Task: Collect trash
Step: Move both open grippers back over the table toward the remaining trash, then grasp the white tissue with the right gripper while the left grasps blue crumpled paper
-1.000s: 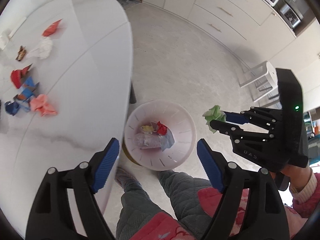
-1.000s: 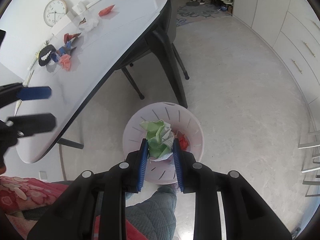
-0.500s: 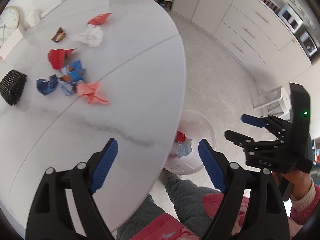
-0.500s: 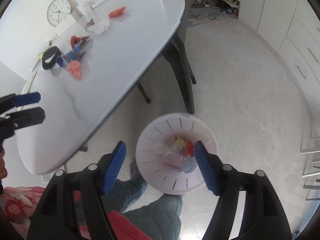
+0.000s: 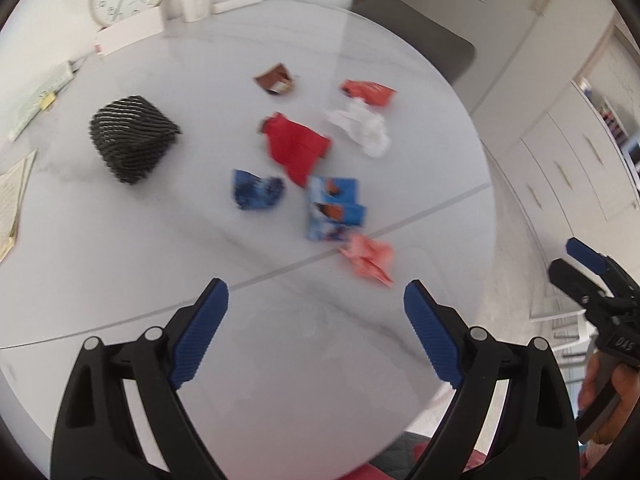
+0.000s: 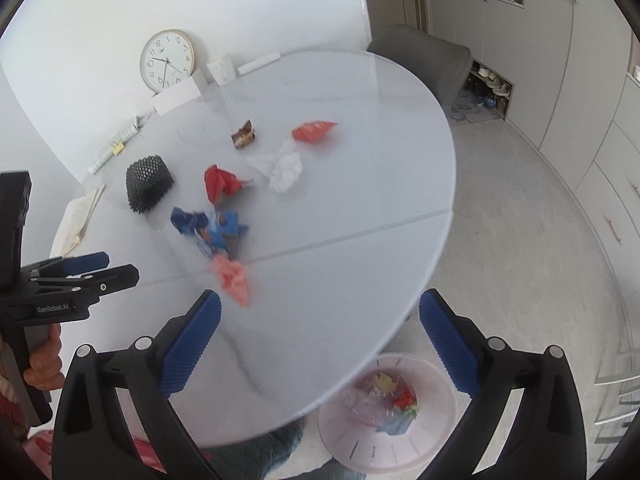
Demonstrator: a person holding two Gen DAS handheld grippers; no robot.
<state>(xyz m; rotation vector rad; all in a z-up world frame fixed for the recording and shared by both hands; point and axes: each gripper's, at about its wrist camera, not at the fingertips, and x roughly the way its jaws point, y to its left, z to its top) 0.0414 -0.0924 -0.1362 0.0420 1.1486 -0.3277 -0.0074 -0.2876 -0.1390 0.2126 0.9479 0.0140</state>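
Seven pieces of trash are counted on the white tabletop (image 5: 120, 248), clustered centre to upper right in the left wrist view: a pink crumpled paper (image 5: 368, 258), a blue snack wrapper (image 5: 334, 208), a dark blue scrap (image 5: 256, 189), a red wrapper (image 5: 296, 148), a white tissue (image 5: 362, 128), an orange-red wrapper (image 5: 370, 91) and a brown wrapper (image 5: 276, 79). A black mesh holder (image 5: 130, 138) is seen at centre left and is judged not to be trash.

The left hand-held gripper (image 5: 316, 336) is spread wide with nothing between its fingers; the right hand-held gripper (image 6: 320, 344) is likewise wide apart and empty. The pink bin (image 6: 340, 428) is seen on the floor at lower centre-right of the right wrist view, partly under the tabletop edge, with several pieces already inside.

Step in hand, as judged: the reach toward the next piece. The pink crumpled paper lies nearest, just above the left fingertips. A forward and downward approach, then closure across the crumple, is called for.

Bare tabletop is noted between grippers and trash. The curved edge at right stands near the bin, so carrying over it should be unobstructed. Motion blur is noted.
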